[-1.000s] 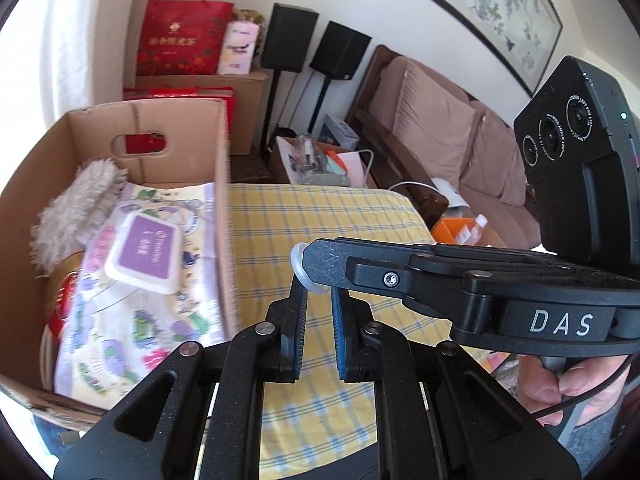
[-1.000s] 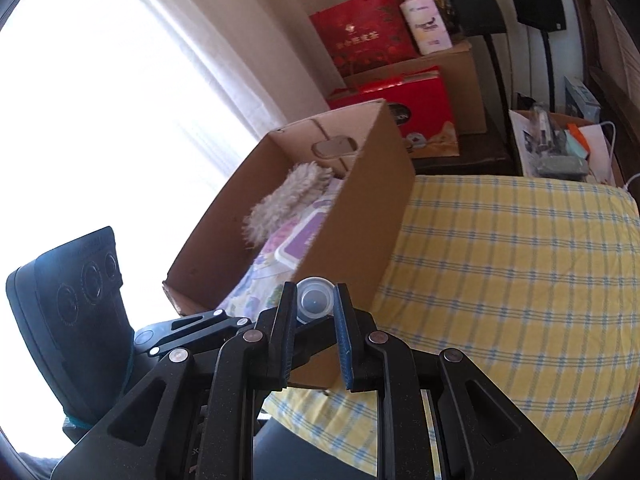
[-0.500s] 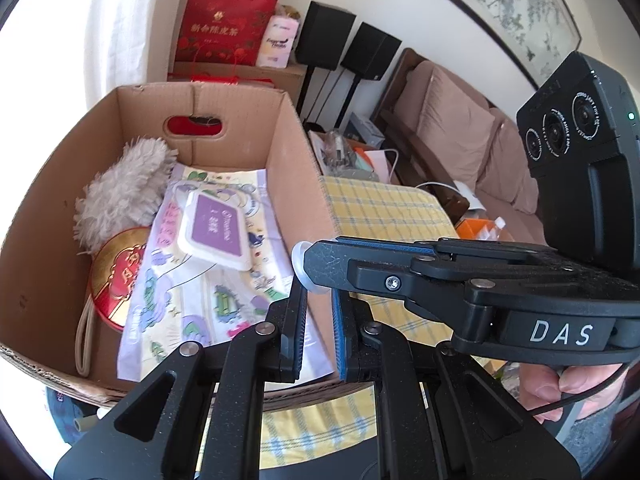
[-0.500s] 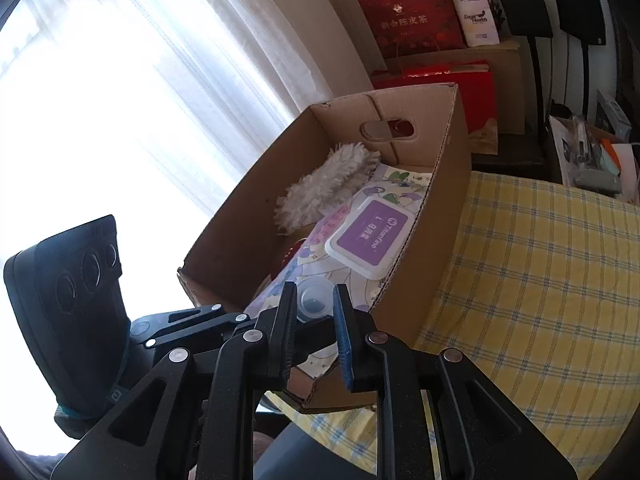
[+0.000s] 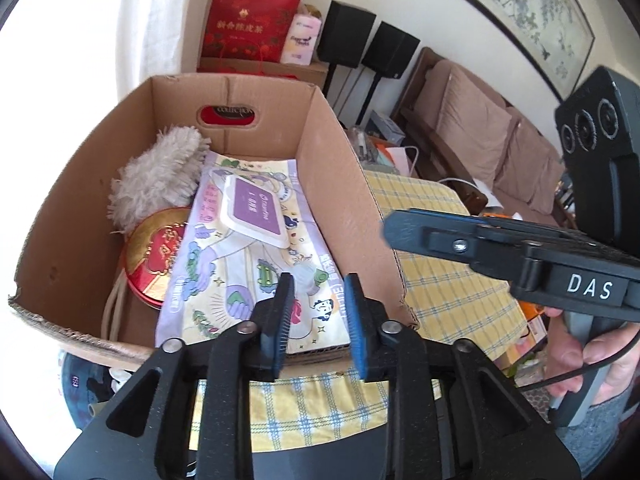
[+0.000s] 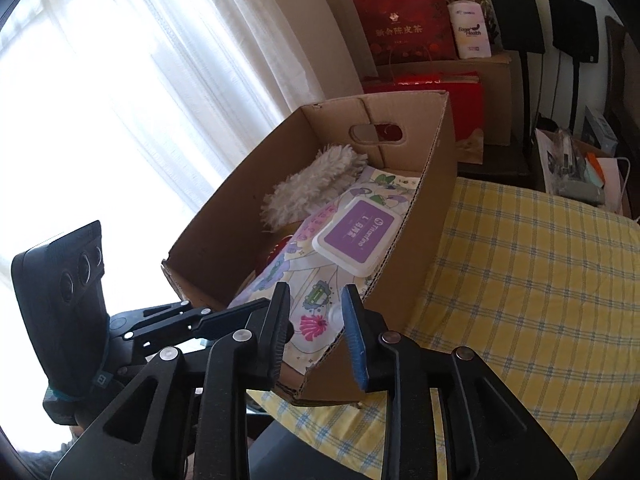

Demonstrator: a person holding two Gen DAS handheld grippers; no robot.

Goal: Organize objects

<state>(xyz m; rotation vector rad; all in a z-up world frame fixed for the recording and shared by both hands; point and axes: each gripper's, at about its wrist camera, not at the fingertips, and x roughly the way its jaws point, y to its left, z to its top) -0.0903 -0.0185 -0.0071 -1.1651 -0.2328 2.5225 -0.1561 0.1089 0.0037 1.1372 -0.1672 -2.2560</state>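
Both hand-held grippers, left [image 5: 318,316] & right [image 6: 314,326], hang w/ jaws apart, empty, over the cardboard box [image 5: 340,184] on the checked tabletop [image 6: 520,280]. Small clear cup [image 5: 306,276] lies on the wipes pack [image 5: 256,248] inside the box, just beyond the fingertips.

Place: a home living room.
Seating: a brown sofa [image 5: 480,120] with loose back cushions stands along the wall.
Wall: a framed painting [image 5: 532,12] hangs above it.
Audio: two black speakers [image 6: 540,16] on stands.
Window: sheer white curtains [image 6: 160,60], bright daylight.
Table: yellow checked tablecloth [image 6: 520,280].
Clutter: red gift bag [image 6: 404,24] on a carton.
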